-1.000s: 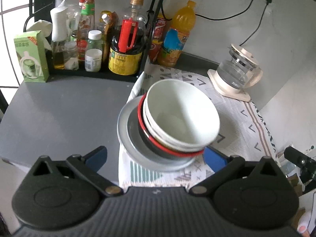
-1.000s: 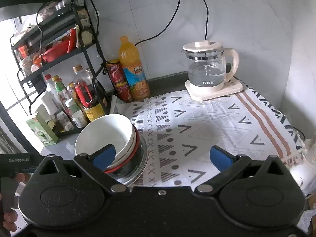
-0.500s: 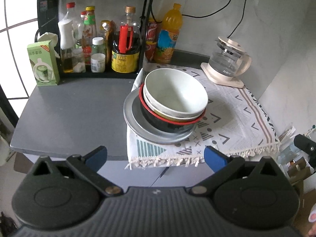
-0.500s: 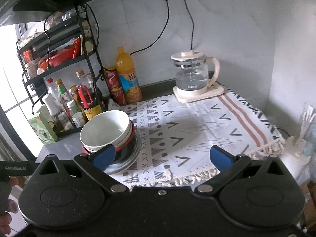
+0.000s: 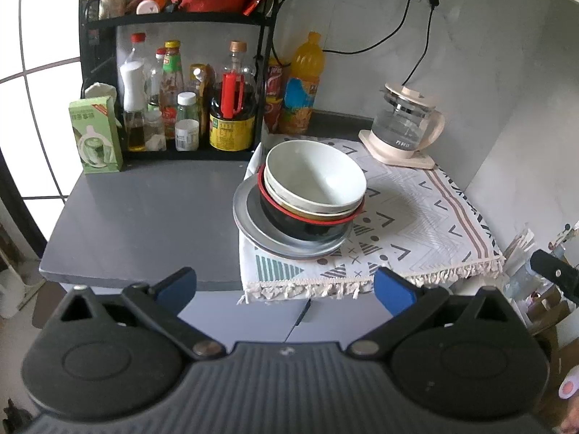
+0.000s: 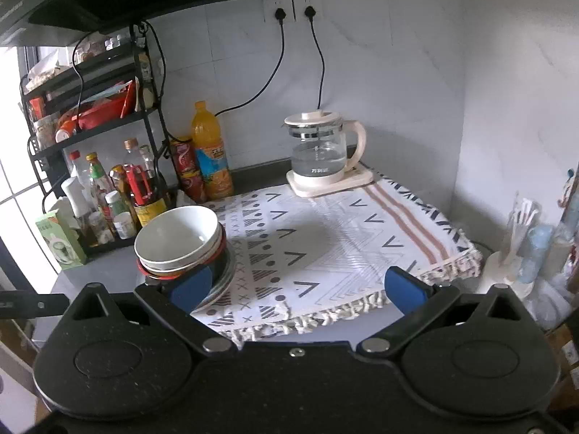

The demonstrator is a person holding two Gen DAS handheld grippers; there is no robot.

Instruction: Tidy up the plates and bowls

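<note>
A stack of dishes stands at the left edge of the patterned cloth (image 5: 416, 224): a white bowl (image 5: 315, 177) (image 6: 177, 238) on top, a cream bowl under it, a black bowl with a red rim (image 5: 304, 224), and a grey plate (image 5: 249, 217) (image 6: 226, 282) at the bottom. My left gripper (image 5: 286, 285) is open and empty, held off the counter's front edge, well short of the stack. My right gripper (image 6: 296, 284) is open and empty too, in front of the cloth's fringe, with its left fingertip (image 6: 191, 285) overlapping the plate in view.
A black rack (image 5: 173, 83) of bottles and jars lines the back left, a green carton (image 5: 96, 133) beside it. An orange drink bottle (image 5: 304, 83) and a glass kettle (image 5: 407, 126) on its base stand at the back. Bare grey counter (image 5: 144, 217) lies left of the stack.
Both grippers have pulled back and up from the stack, so the counter's front edge and cloth fringe now show. The stack itself has not moved.
</note>
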